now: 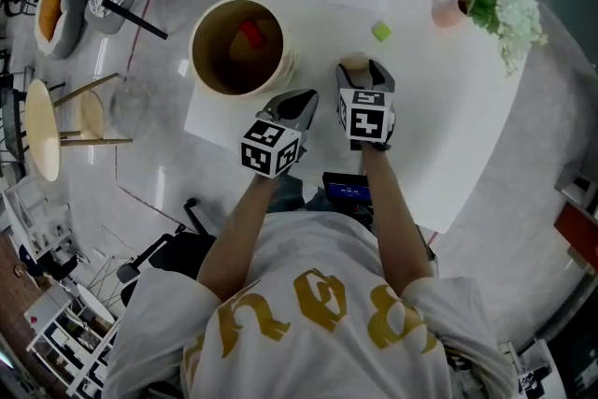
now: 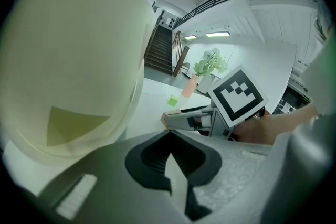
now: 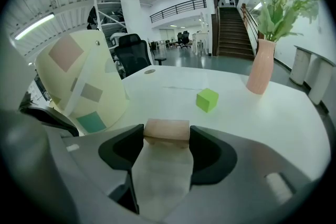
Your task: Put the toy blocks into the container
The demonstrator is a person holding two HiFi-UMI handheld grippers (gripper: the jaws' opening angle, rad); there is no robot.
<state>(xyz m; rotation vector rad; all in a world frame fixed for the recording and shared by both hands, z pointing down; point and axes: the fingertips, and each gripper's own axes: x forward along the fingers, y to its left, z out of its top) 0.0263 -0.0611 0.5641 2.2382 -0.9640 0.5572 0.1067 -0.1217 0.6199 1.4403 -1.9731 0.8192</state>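
Overhead, the bucket [image 1: 238, 47], red block [image 1: 250, 33] inside, stands at 10 o'clock from the left gripper [image 1: 301, 100]; left gripper view: jaws closed, empty; right gripper view: right gripper [image 3: 167, 136] clamps a tan block [image 3: 167, 129], green block [image 3: 207, 99] at 1 o'clock.

Bright, even ceiling light, soft shadows on the table [image 1: 448, 117]. Fisheye edges darken; the bucket [image 2: 68, 60] left of the fingers [image 2: 151, 159] blurs.
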